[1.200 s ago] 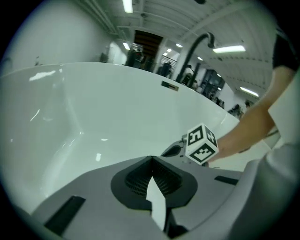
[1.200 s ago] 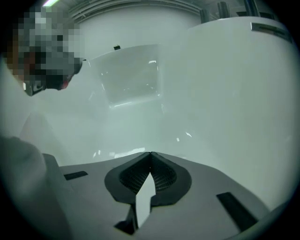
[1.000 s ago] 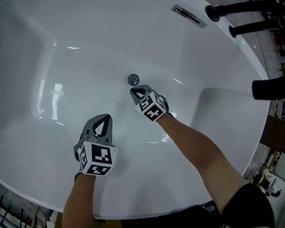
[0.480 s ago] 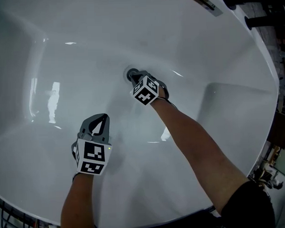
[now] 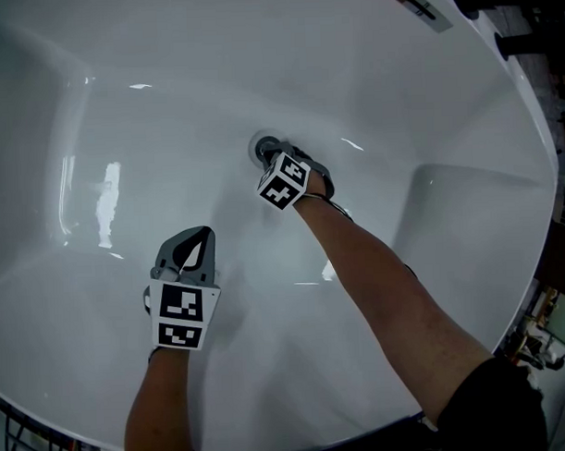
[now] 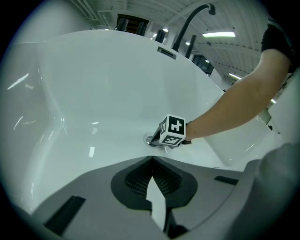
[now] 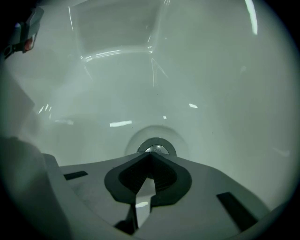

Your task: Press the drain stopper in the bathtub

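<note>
The round chrome drain stopper (image 5: 262,148) sits in the floor of the white bathtub (image 5: 167,104). My right gripper (image 5: 274,159) is shut, its joined tips resting on the near edge of the stopper (image 7: 156,148). In the left gripper view the stopper (image 6: 152,140) peeks out beside the right gripper's marker cube (image 6: 172,131). My left gripper (image 5: 196,239) is shut with nothing in it and hovers over the tub floor, well short of the drain and to its left.
A slim overflow plate (image 5: 413,3) sits on the far tub wall. Black faucet fittings (image 5: 511,18) stand on the rim at the top right; a curved black spout (image 6: 192,21) shows in the left gripper view. The tub walls slope up all round.
My right gripper has travelled from just short of the drain onto the stopper. The left gripper has stayed roughly where it was. The head camera shifted slightly.
</note>
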A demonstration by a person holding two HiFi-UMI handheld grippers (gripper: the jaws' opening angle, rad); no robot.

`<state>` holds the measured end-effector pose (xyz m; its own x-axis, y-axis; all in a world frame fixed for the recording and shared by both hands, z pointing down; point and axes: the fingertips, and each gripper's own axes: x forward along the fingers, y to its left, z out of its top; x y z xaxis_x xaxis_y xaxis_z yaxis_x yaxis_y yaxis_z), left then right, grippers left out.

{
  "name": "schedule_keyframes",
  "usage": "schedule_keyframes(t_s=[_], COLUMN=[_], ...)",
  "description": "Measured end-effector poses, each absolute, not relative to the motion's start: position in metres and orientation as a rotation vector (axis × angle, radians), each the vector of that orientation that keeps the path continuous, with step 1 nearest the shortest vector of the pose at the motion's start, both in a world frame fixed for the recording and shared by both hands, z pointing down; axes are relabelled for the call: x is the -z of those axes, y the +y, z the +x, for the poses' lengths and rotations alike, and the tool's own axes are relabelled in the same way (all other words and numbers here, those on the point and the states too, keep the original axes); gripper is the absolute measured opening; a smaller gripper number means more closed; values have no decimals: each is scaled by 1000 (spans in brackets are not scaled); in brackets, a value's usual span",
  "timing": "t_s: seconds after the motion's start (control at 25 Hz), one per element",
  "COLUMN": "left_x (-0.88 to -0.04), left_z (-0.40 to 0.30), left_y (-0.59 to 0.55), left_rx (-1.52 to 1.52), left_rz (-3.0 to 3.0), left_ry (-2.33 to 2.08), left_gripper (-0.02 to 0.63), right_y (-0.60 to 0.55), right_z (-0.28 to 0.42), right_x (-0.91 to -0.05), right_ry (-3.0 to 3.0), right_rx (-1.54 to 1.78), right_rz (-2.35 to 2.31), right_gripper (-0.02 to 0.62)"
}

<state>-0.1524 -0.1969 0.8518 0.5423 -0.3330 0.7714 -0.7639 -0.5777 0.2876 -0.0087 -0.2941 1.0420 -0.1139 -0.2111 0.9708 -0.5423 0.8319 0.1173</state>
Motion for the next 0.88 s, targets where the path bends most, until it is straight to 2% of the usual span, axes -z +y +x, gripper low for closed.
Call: schedule_keyframes(t_s=[0.52, 0.88], left_x=[-860, -846], left_z=[-140, -161], left_y=[-182, -202], left_rx=[-943, -946], left_rz=[2210, 2176], left_ry=[-784, -891], left_gripper=[9, 9], right_y=[-301, -299], right_z=[-6, -6], right_x=[-1045, -1018], right_ry=[-1638, -1709], right_rx=[-239, -293], right_rz=[570, 649], right_gripper=[17, 15])
